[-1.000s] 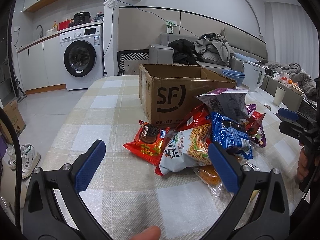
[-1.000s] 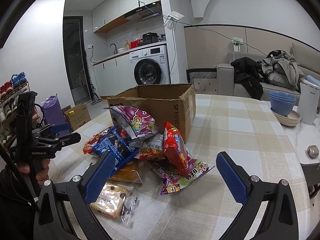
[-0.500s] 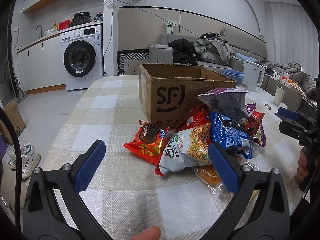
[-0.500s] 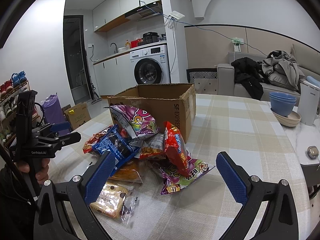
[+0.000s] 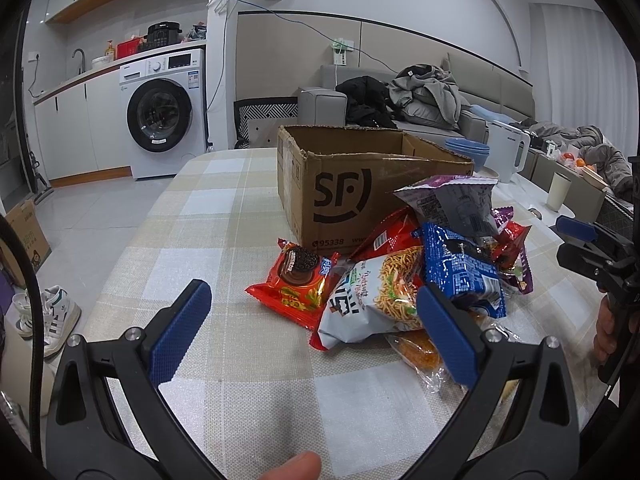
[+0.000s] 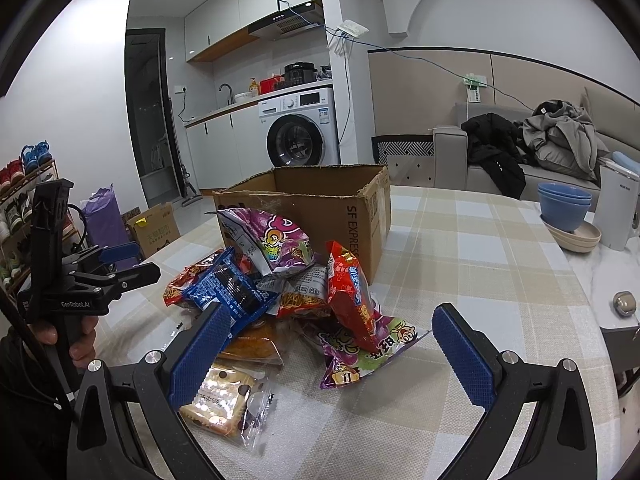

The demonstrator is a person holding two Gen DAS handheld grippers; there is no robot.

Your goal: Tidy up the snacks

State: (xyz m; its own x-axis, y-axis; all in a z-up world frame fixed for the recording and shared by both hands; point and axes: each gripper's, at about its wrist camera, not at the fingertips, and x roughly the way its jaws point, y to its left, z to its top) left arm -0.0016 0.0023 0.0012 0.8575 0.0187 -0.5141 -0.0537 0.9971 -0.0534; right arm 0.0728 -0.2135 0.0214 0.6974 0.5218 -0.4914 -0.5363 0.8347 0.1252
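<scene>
A pile of snack packets lies on the checked tablecloth in front of an open cardboard box, also seen in the right wrist view. The pile holds a red cookie packet, a noodle-snack bag, a blue packet and a purple bag. A clear biscuit pack lies nearest the right gripper. My left gripper is open and empty, short of the red packet. My right gripper is open and empty, above the near side of the pile.
Blue bowls on a plate and a white kettle stand at the table's right side. A washing machine and a sofa with clothes are beyond the table. A small box stands on the floor.
</scene>
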